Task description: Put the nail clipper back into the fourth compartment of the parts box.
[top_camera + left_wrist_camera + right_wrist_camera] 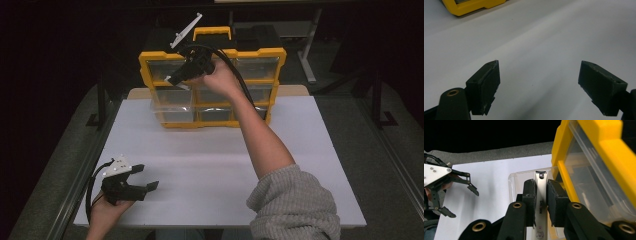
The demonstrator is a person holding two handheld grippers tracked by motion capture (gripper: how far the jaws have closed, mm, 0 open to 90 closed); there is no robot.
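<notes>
Right gripper view shows a silver nail clipper [541,195] with printed lettering, pinched upright between the right gripper [541,200] jaws just above a pulled-out clear drawer [520,178] of the yellow organizer [614,147]. High view shows the left gripper [145,180] gaping empty over the white table [210,165].

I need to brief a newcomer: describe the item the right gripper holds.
Find the yellow drawer organizer at the table's far edge. Over its pulled-out clear drawer, the right gripper clamps a silver nail clipper, the one metal item, with small black lettering.
</notes>
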